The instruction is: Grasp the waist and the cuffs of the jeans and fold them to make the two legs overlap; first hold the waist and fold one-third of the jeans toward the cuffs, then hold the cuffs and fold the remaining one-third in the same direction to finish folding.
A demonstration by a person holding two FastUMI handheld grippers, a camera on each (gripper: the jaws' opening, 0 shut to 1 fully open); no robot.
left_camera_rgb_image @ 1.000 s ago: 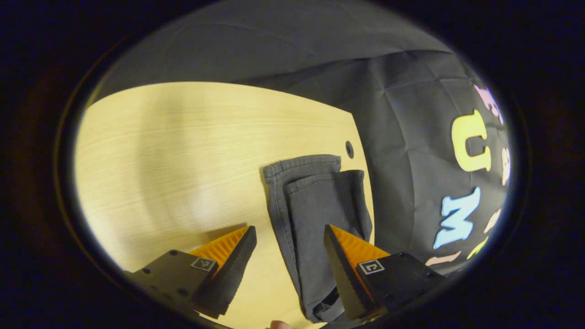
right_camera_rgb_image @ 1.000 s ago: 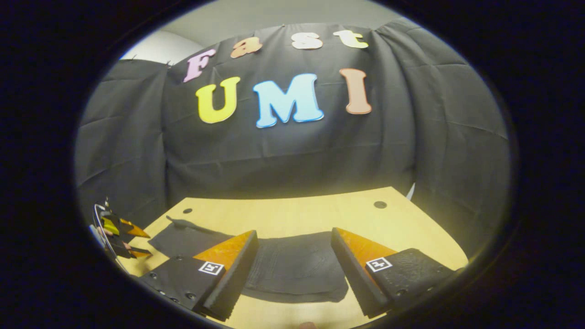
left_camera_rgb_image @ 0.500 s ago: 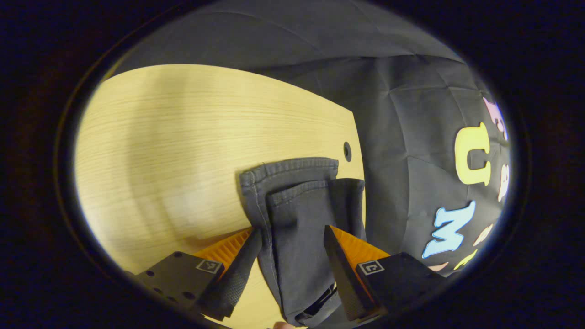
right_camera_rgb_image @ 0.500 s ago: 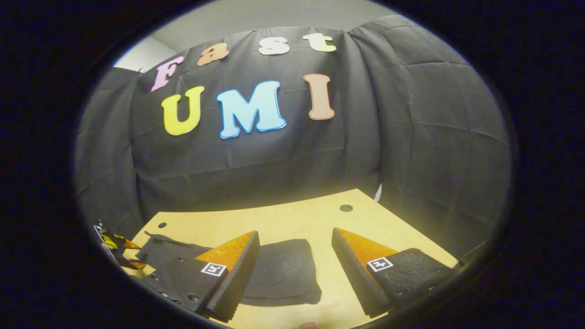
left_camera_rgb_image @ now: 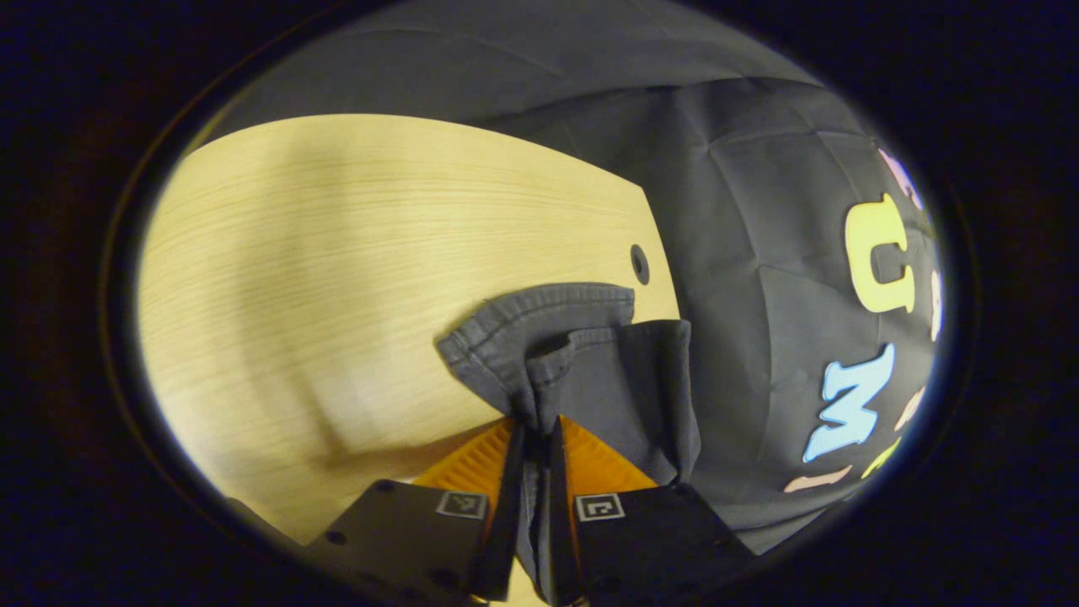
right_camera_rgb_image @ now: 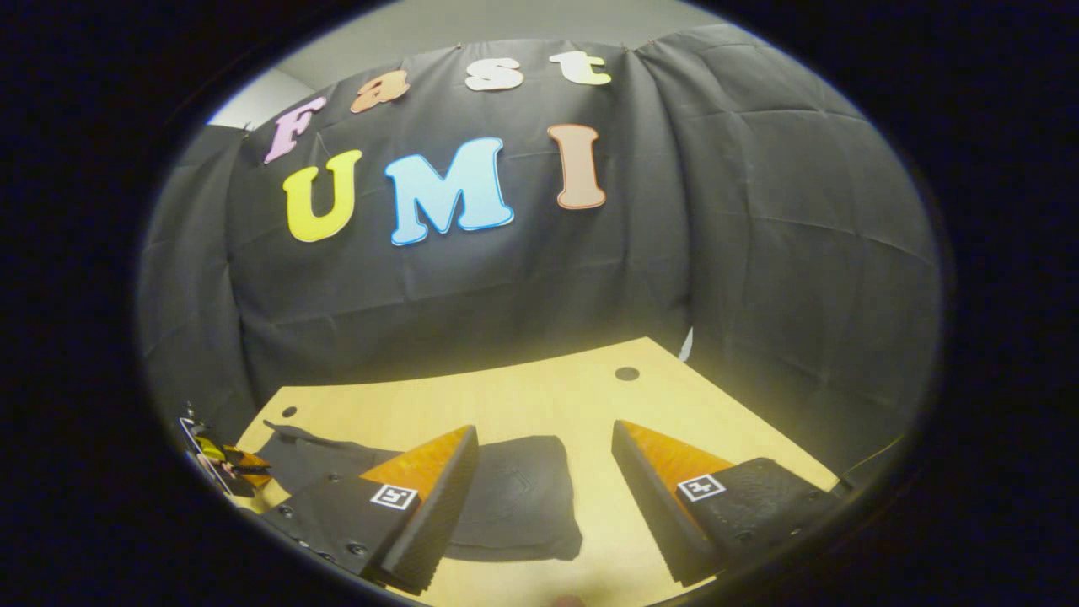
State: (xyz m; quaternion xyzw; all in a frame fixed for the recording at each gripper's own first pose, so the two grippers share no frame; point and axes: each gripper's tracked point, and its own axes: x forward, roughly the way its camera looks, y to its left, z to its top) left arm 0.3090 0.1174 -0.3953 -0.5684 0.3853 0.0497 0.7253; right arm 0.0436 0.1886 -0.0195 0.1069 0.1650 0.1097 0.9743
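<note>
Dark grey jeans (right_camera_rgb_image: pixel 514 497) lie flat on the wooden table (right_camera_rgb_image: pixel 523 396), the folded waist end just beyond my right gripper (right_camera_rgb_image: pixel 544 443), which stands open above them with nothing between its fingers. In the left gripper view my left gripper (left_camera_rgb_image: pixel 535 434) is shut on the leg ends, and the hemmed cuffs (left_camera_rgb_image: pixel 556 324) bunch up and fan out just past the fingertips. The left gripper (right_camera_rgb_image: pixel 223 459) also appears small at the far left of the right gripper view, at the jeans' other end.
The table (left_camera_rgb_image: pixel 337 278) has a round hole (left_camera_rgb_image: pixel 639 263) near its corner by the cuffs and another hole (right_camera_rgb_image: pixel 626 373) at the far right corner. Black cloth walls close in behind and beside the table.
My left gripper closed from open onto the jeans' legs near the cuffs, bunching the fabric. The right gripper view shifted slightly; its fingers stayed open.
</note>
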